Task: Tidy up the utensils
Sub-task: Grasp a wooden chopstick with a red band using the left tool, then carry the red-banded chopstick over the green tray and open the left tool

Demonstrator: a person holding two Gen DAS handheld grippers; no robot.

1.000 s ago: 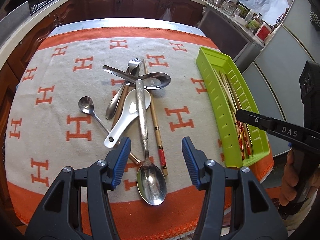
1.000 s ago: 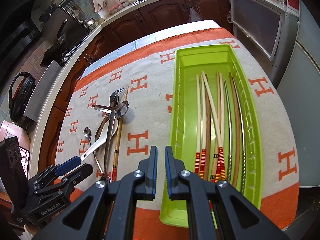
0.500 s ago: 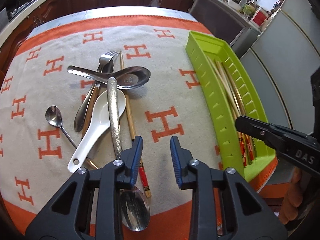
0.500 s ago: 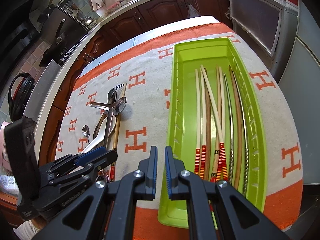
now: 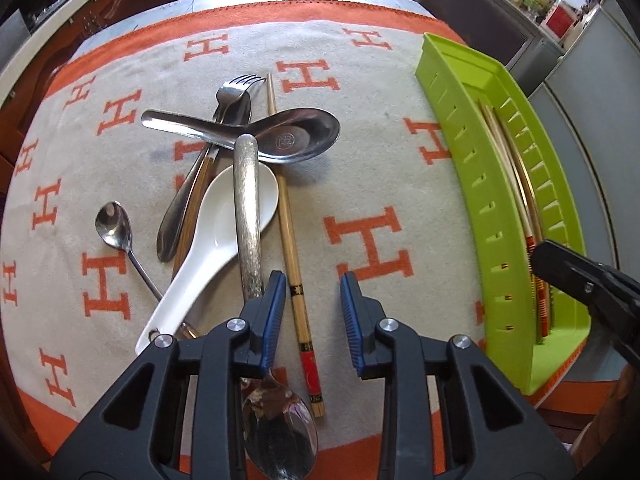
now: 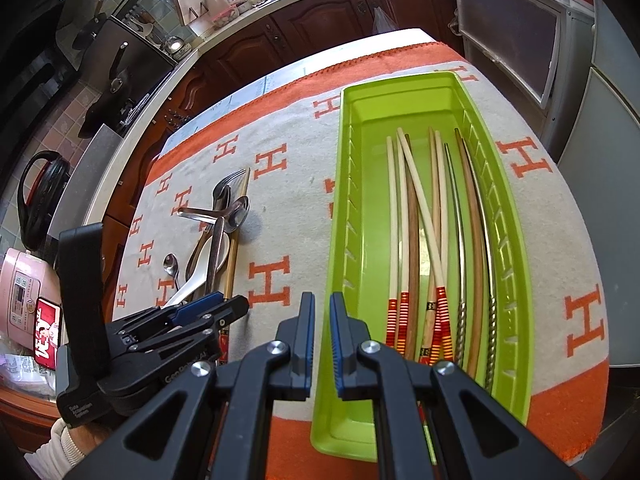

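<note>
The left tongs (image 5: 313,316) stand narrowly apart low in the frame, straddling a chopstick (image 5: 289,224) without pressing it. Left of it lie a metal spoon (image 5: 256,280), a white spoon (image 5: 216,240), a ladle spoon (image 5: 280,136), a fork (image 5: 224,104) and a teaspoon (image 5: 114,226) on the cloth (image 5: 368,184). The right tongs (image 6: 321,332) are nearly closed and empty, over the near left rim of the green tray (image 6: 338,240), right of frame, holding chopsticks (image 6: 424,220).
</note>
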